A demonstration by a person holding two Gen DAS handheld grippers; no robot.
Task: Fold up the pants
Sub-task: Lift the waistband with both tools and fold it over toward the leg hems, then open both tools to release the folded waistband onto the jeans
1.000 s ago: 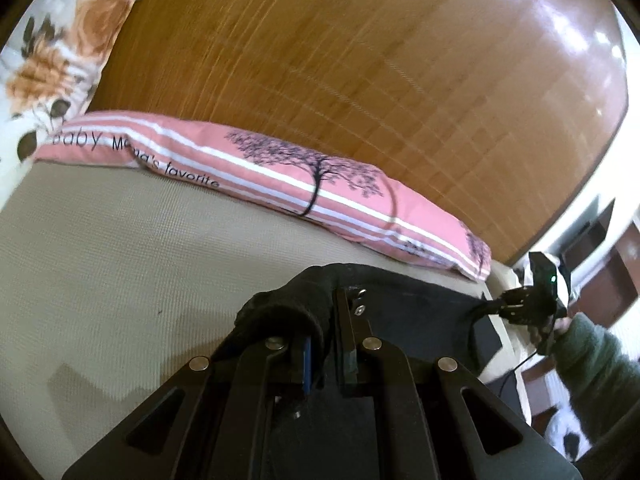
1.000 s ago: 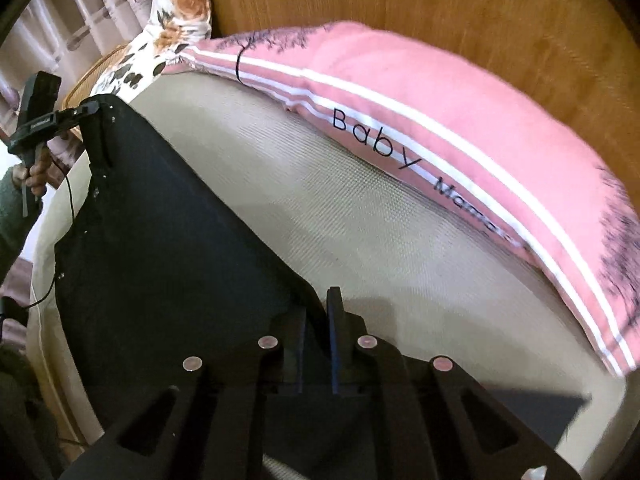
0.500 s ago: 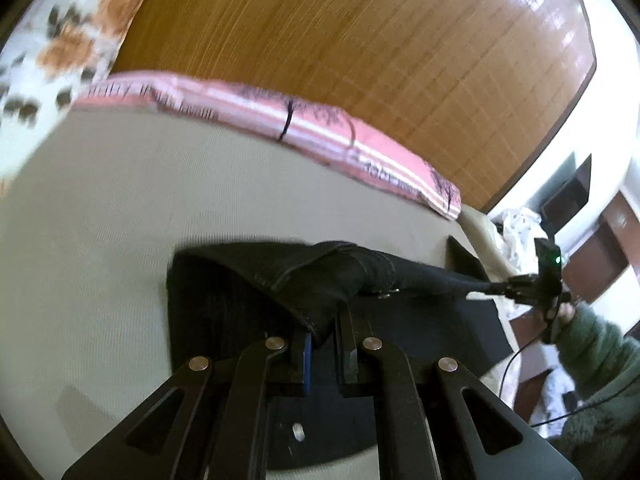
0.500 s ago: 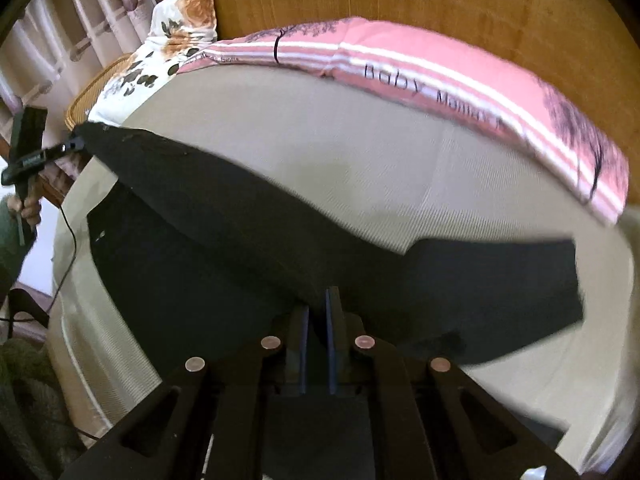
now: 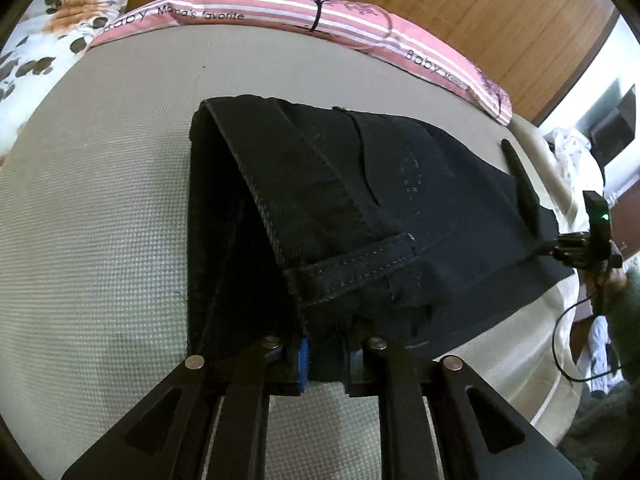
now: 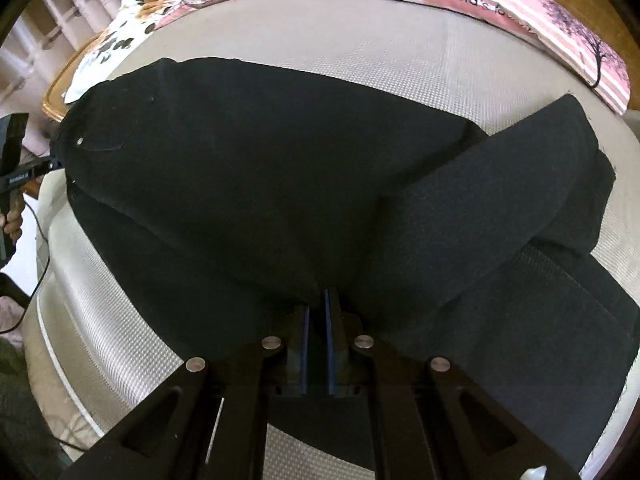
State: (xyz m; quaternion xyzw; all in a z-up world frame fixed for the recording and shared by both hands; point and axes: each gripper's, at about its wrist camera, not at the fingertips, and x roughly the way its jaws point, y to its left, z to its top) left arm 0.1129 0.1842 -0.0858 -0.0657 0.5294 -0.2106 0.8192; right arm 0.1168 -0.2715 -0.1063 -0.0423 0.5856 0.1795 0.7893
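Two tongs both grip the black pants (image 5: 400, 184), which lie spread across the grey-beige bed (image 5: 100, 208). Left tongs (image 5: 326, 354) pinch the waistband end, a stitched band and belt loop bunched just above the pads; right tongs (image 6: 316, 312) are closed on the cloth near the crotch, dark fabric filling the narrow gap. From the right view, one half of the pants seems lifted and laid over the other, with one leg running off at an angle toward the pink pillow (image 6: 500, 4), so the legs do not yet line up. Judgement: first lengthwise fold is in hand, roughly early-to-middle stage; edges need aligning and smoothing, then the crosswise folds remain. Neither grip has been let go. Risk: the heavy denim-like cloth may slide and leave the upper layer skewed. Writing: pillow reads "Baby Mama's favorite" in the left view, and "Baby Mama's f…" in the right view, cut off there; tree print beside the text. No brand label readable on the pants. Floral pillow (image 5: 48, 40) at the bed's far corner.
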